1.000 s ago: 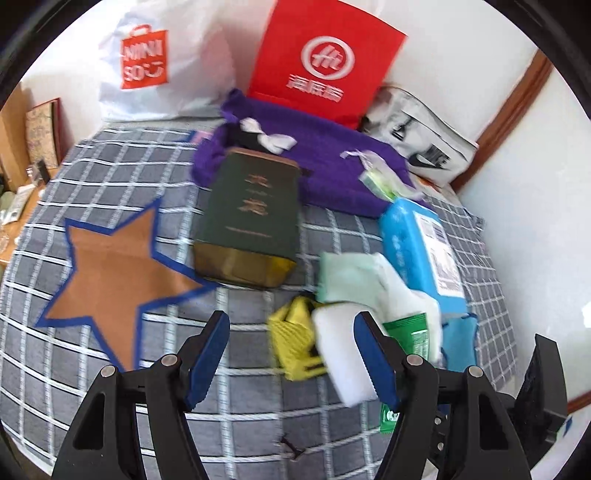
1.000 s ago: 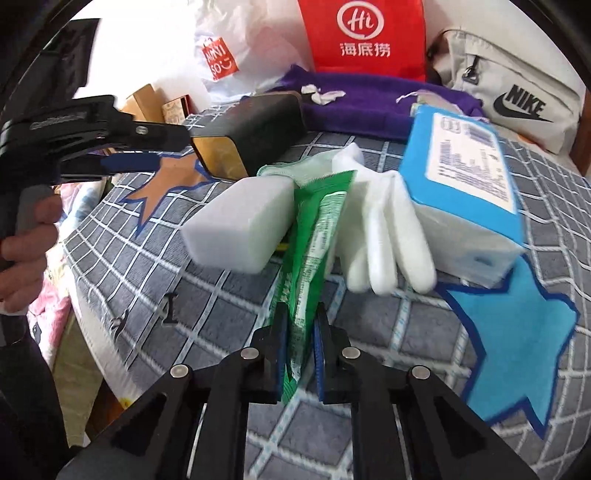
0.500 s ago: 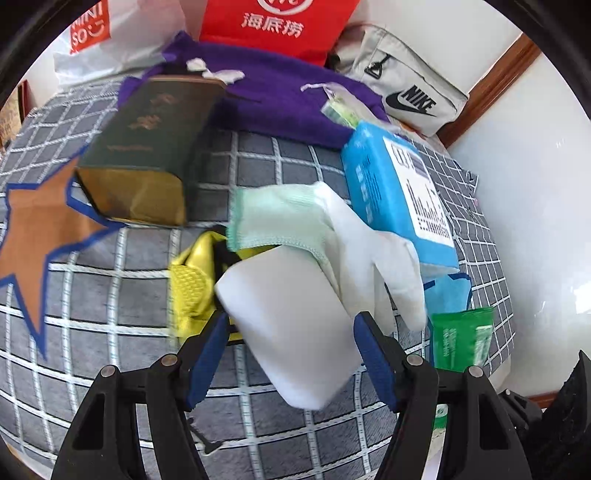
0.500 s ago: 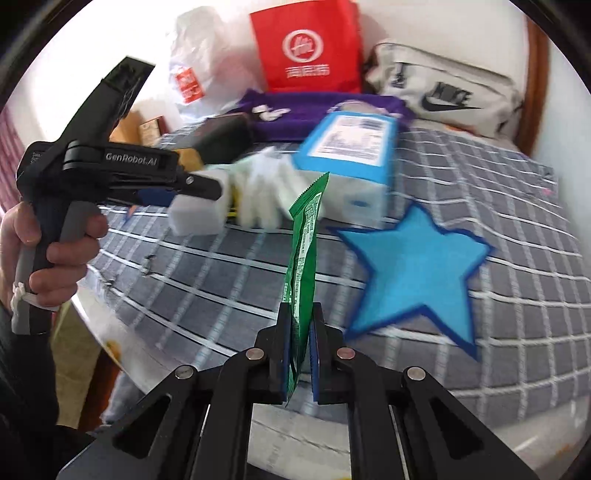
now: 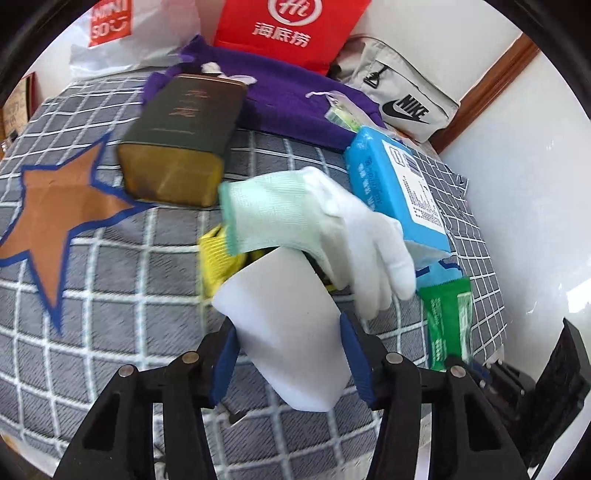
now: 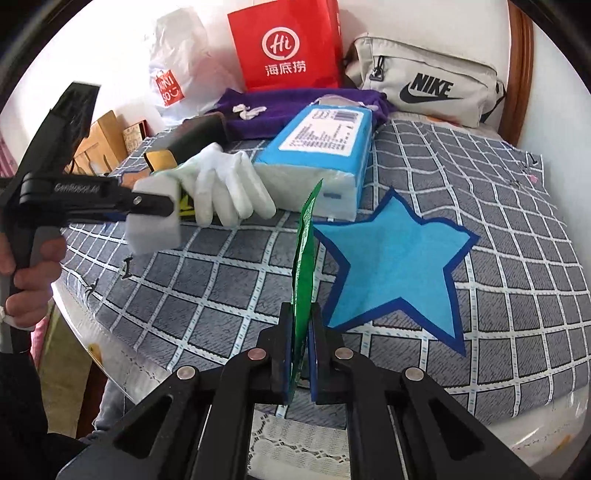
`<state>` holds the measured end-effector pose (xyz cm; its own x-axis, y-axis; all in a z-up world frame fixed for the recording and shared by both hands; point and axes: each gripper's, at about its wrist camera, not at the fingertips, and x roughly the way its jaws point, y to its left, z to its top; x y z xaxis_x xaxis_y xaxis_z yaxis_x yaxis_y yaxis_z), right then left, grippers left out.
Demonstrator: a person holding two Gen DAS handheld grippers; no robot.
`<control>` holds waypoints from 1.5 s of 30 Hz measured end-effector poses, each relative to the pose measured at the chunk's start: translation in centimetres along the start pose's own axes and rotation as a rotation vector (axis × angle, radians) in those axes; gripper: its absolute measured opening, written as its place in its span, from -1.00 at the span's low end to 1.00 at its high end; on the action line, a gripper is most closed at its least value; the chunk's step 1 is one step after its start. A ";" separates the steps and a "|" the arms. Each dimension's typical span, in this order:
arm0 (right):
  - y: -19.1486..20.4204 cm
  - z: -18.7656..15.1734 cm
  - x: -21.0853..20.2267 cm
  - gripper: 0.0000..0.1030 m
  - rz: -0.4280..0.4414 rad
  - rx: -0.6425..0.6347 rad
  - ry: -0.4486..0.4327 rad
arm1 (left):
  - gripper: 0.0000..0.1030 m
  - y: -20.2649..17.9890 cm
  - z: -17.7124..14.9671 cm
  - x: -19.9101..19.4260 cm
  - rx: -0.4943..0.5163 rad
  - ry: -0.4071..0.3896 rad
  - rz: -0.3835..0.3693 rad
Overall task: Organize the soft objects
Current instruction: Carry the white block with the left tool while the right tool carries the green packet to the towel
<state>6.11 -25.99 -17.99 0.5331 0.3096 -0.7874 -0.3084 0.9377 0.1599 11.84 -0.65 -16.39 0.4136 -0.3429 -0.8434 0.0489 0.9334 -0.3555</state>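
- Containers: at the back you see a red paper bag with a white "Hi" logo, upright against the wall; a white MINISO plastic bag to its left; and a beige Nike waist bag to its right. What they hold cannot be seen. A dark green tin with a gold end lies on its side, closed.
- Surface: a grey checked cloth covers the table. It bears a blue star patch and an orange star patch. A purple towel lies along the back, and a blue tissue pack rests near it, one end over the upper point of the blue star.
- Room: white walls, with brown wooden trim in the right corner.
- Left gripper: its jaws have just been closing and its blue pads now press both sides of the white sponge block. A white glove with a pale green cuff drapes over the block's far end, above a yellow item. Your hand grips the handle at the table's edge.
- Right gripper: its fingers are pressed together, pinching the lower end of a green sachet. The sachet stands edge-on and upright above the cloth, just beside the left points of the blue star.
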 end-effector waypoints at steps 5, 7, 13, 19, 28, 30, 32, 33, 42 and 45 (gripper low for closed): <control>0.3 0.6 -0.3 -0.87 -0.010 0.005 -0.004 | -0.01 1.3 -0.5 -1.7 0.020 -0.032 0.111; 0.3 0.9 -0.6 -0.87 -0.010 0.004 -0.010 | -0.01 2.2 -0.5 -2.6 -0.001 -0.036 0.099; 0.6 2.3 -2.0 -0.87 0.000 -0.003 -0.045 | -0.01 3.7 0.1 -4.4 -0.044 -0.071 0.095; 0.7 4.1 -3.2 -0.87 -0.009 -0.013 -0.076 | 0.00 3.6 1.2 -5.5 -0.055 -0.098 0.088; 0.2 7.9 -3.7 -0.87 -0.031 -0.019 -0.120 | 0.01 3.1 4.0 -6.7 -0.036 -0.133 0.091; 0.2 8.8 -3.9 -0.87 -0.029 -0.025 -0.131 | 0.01 3.1 4.8 -6.8 -0.036 -0.139 0.090; 0.2 9.8 -3.9 -0.87 -0.031 -0.034 -0.141 | 0.02 3.0 5.6 -6.9 -0.033 -0.146 0.093; 0.2 10.3 -3.9 -0.87 -0.033 -0.037 -0.146 | 0.02 3.0 6.1 -7.0 -0.032 -0.151 0.096; -0.8 15.4 -3.2 -0.87 -0.034 -0.029 -0.188 | 0.03 2.8 10.3 -7.1 -0.010 -0.183 0.113; -1.2 17.0 -2.8 -0.87 -0.030 -0.021 -0.199 | 0.03 2.7 11.5 -6.9 -0.006 -0.188 0.121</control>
<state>18.42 -25.25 -5.87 0.6869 0.3089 -0.6579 -0.3055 0.9440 0.1242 19.60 5.50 -6.91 0.5780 -0.2027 -0.7904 -0.0159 0.9657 -0.2592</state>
